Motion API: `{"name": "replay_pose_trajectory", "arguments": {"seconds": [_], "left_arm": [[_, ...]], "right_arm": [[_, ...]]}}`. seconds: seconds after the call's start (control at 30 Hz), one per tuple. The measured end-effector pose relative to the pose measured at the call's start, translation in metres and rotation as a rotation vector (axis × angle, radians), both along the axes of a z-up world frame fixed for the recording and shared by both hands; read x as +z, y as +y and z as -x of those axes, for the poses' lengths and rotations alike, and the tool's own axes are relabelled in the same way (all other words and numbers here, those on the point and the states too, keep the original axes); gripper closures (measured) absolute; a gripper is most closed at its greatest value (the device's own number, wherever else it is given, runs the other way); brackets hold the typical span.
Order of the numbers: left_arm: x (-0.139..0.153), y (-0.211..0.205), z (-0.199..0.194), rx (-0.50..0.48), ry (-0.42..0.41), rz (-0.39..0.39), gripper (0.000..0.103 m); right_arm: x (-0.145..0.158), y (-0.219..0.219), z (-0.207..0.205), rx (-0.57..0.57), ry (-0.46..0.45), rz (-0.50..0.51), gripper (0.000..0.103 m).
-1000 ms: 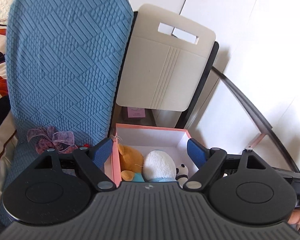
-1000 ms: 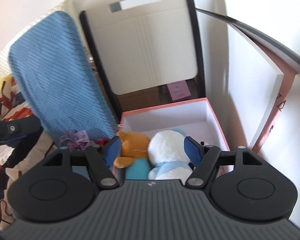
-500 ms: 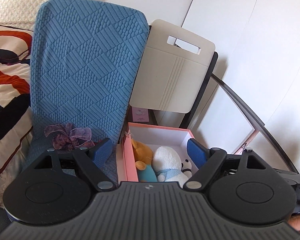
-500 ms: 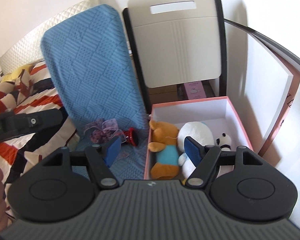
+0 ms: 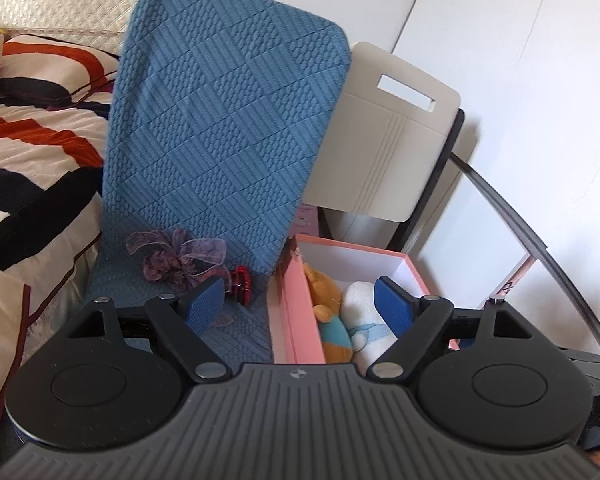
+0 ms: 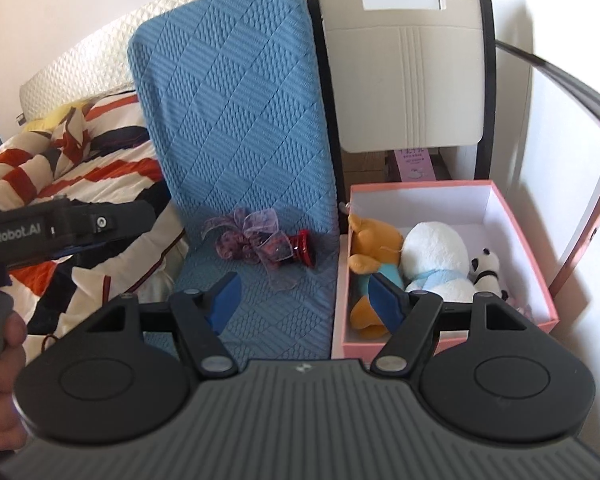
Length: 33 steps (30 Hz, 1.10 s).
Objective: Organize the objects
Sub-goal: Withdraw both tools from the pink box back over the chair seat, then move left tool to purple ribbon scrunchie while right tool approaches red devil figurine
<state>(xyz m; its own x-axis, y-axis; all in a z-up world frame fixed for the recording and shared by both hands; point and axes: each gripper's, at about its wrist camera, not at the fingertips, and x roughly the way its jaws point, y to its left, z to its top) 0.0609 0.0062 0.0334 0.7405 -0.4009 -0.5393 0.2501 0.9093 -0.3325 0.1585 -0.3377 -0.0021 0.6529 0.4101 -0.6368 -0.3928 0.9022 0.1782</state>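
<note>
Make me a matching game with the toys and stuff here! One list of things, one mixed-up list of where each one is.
Things:
1. orange teddy bear
2. purple ribbon bow
3. little panda
4. red hair clip

Places:
A. on the blue chair seat, touching the bow's right side
B. in the pink box, at the left wall
C. on the blue chair seat, left of the clip
D. in the pink box, right of the white plush

Pairs: 1-B, 2-C, 3-D, 4-A
</note>
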Motion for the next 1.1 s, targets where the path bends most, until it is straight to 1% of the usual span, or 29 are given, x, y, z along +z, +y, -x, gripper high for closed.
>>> {"name": "replay_pose_trajectory", "arguments": {"seconds": [0.17, 0.47, 0.6, 0.63, 0.67, 0.83, 0.9, 1.1], "left_arm": [[-0.024, 0.021, -0.006, 0.037, 0.016, -0.020, 0.018], [-0.071, 0.054, -0.038, 0.103, 0.045, -0.050, 0.018], [-0.089, 0.061, -0.053, 0.124, 0.040, -0.076, 0.018], [-0.093, 0.062, -0.056, 0.153, 0.034, -0.084, 0.018], [-0.097, 0.064, -0.059, 0.158, 0.028, -0.087, 0.018], [-0.125, 0.074, -0.078, 0.177, 0.031, -0.069, 0.018], [-0.140, 0.075, -0.088, 0.187, 0.036, -0.077, 0.018], [-0.176, 0.081, -0.118, 0.214, 0.053, -0.120, 0.018]], "right_arm": [[-0.018, 0.018, -0.001, 0.008, 0.022, 0.013, 0.031], [-0.063, 0.054, -0.014, 0.055, 0.060, 0.030, 0.031], [-0.082, 0.068, -0.023, 0.078, 0.062, 0.038, 0.030], [-0.087, 0.072, -0.025, 0.084, 0.059, 0.041, 0.030], [-0.091, 0.075, -0.028, 0.092, 0.059, 0.043, 0.031], [-0.112, 0.090, -0.042, 0.131, 0.053, 0.065, 0.030], [-0.121, 0.094, -0.050, 0.133, 0.048, 0.066, 0.024], [-0.149, 0.106, -0.075, 0.121, 0.052, 0.053, 0.024]]}}
